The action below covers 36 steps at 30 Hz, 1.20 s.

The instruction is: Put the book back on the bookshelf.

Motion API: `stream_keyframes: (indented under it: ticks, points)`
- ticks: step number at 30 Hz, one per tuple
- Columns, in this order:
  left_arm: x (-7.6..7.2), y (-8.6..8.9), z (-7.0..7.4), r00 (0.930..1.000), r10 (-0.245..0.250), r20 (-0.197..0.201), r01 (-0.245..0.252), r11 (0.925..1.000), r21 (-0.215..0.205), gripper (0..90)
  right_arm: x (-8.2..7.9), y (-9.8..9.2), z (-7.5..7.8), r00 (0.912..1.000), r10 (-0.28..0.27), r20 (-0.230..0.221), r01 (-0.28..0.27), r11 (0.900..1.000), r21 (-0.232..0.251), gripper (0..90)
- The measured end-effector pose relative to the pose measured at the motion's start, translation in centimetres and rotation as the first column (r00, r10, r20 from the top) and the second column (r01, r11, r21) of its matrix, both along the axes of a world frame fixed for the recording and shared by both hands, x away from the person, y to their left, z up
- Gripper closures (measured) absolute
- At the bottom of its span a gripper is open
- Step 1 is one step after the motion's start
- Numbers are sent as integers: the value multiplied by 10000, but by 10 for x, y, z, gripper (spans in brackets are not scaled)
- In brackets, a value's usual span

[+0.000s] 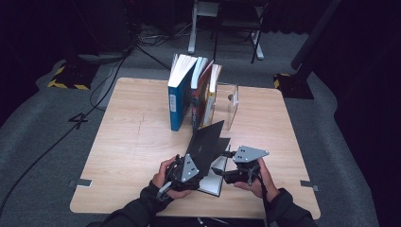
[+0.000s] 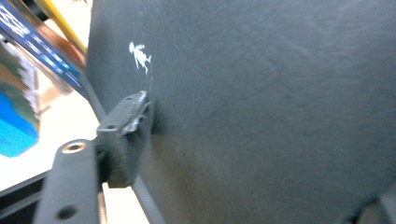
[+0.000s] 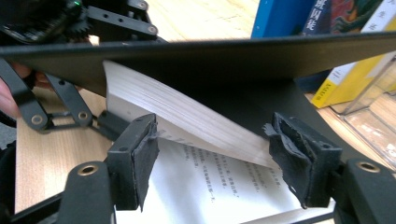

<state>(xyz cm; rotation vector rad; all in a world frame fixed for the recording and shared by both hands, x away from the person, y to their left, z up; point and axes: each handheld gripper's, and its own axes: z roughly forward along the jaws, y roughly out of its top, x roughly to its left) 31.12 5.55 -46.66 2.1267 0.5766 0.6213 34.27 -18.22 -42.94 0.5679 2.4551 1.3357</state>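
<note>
Table (image 1: pixel 132 142) carries a row of upright books (image 1: pixel 194 90) against a clear bookend (image 1: pixel 231 106) at the far side. Nearer the person, a black book (image 1: pixel 208 146) lies partly open: its cover is raised at a slant, pages fanned beneath. Left gripper (image 1: pixel 189 168) presses one pad (image 2: pixel 128 126) to the cover; whether it clamps cannot be told. Right gripper (image 3: pixel 212 149) stands part open, jaws either side of the page block, pads not pressing. Opening is begun; the book looks not yet laid flat or turned to a page.
</note>
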Motion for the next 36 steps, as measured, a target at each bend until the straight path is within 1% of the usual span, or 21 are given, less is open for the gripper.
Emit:
stream_keyframes:
  ticks: [2,4,6,7,9,10,13,16,17,20,23,27,32,36]
  points:
    - [-1,1,1,9999,-23,112,22,10000,38,367,0,-3,1,9998,-130,125,130,9999,19,338]
    - [-3,3,3,9997,10,258,-10,10000,6,411,0,-9,2,9995,-282,159,281,9996,105,333]
    - [-3,7,5,9996,3,282,2,9999,-162,445,1,-15,1,9987,-441,256,438,9990,111,328]
    - [-3,9,6,9996,8,289,-1,9997,-234,457,2,-19,1,9984,-525,223,522,9986,106,327]
    - [-3,12,7,9994,-2,342,11,9996,-274,481,4,-27,-1,9965,-773,309,775,9970,-37,326]
    - [-3,13,8,9994,-21,357,31,9996,-281,495,5,-31,-2,9958,-874,271,875,9962,-25,325]
    - [-3,18,9,9995,14,300,2,9985,-540,519,8,-41,-3,9923,-1185,351,1187,9929,-57,326]
    - [-1,27,12,9999,-43,158,55,9971,-765,544,13,-49,-7,9896,-1414,260,1417,9898,-111,327]
    - [0,32,12,10000,-37,31,40,9952,-975,552,14,-51,-9,9888,-1477,231,1481,9888,-164,326]
    - [2,41,13,9998,-61,-176,38,9915,-1301,574,19,-54,-13,9866,-1618,215,1625,9861,-343,327]
    - [3,52,14,9986,-296,-436,219,9857,-1669,586,23,-55,-17,9846,-1742,167,1748,9835,-470,327]
    - [1,61,14,9955,-710,-628,582,9808,-1863,590,26,-54,-23,9837,-1795,57,1795,9819,-610,327]
    - [-4,69,15,9883,-1267,-851,1081,9747,-1958,589,30,-50,-28,9835,-1806,93,1807,9801,-817,329]
    - [-6,78,15,9824,-1552,-1035,1316,9699,-2051,591,35,-45,-32,9833,-1819,49,1818,9804,-762,333]
